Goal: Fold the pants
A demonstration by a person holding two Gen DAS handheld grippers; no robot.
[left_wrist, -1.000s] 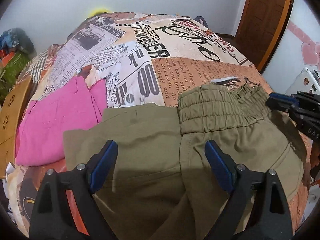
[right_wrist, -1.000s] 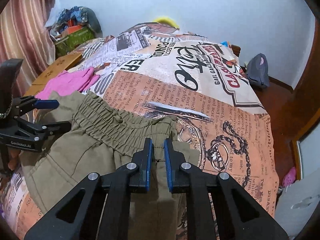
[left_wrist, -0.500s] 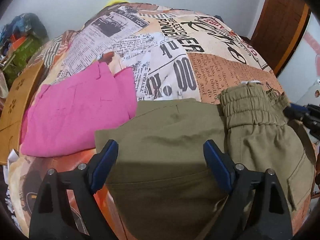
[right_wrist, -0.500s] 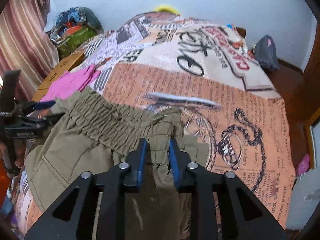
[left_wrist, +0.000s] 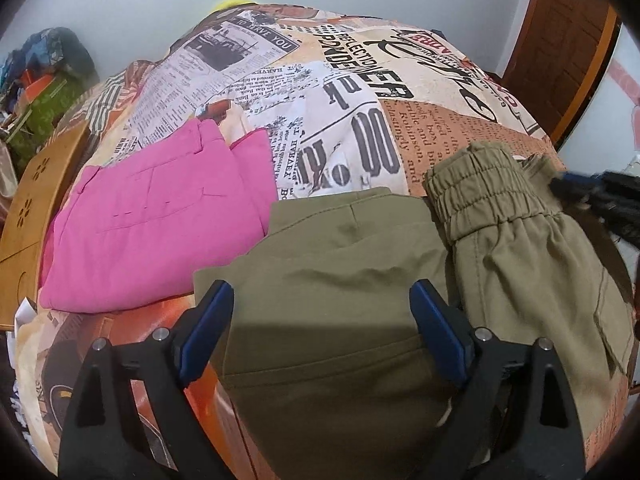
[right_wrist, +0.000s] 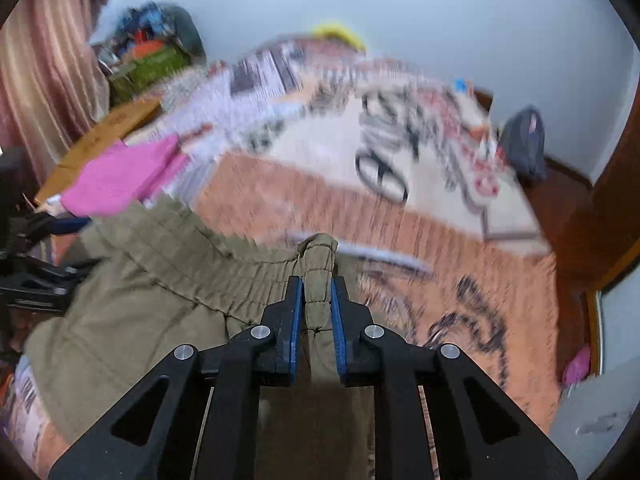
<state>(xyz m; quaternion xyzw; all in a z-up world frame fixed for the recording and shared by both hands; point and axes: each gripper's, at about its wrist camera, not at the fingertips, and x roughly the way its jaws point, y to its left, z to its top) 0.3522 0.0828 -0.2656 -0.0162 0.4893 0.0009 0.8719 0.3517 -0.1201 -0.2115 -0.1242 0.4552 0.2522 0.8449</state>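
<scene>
Olive green pants (left_wrist: 352, 280) lie partly folded on the bed, their elastic waistband (left_wrist: 484, 196) at the right. My left gripper (left_wrist: 322, 320) hovers open above the folded part, blue pads wide apart with cloth below them, not pinched. In the right wrist view my right gripper (right_wrist: 317, 304) is shut on a bunched end of the waistband (right_wrist: 318, 276), which sticks up between the blue pads. The rest of the pants (right_wrist: 152, 292) spreads to the left. The right gripper (left_wrist: 592, 188) shows blurred at the right edge of the left wrist view.
A folded pink garment (left_wrist: 152, 220) lies left of the pants on the newspaper-print bedspread (left_wrist: 340, 92). A wooden board (left_wrist: 36, 200) borders the bed's left side. A dark bag (right_wrist: 524, 144) sits on the floor by the far wall; a door (left_wrist: 560, 52) stands at right.
My right gripper has taken hold of the waistband end and lifted it, moving fast enough to blur its view. The left gripper drifted left, bringing more of the pink garment into view.
</scene>
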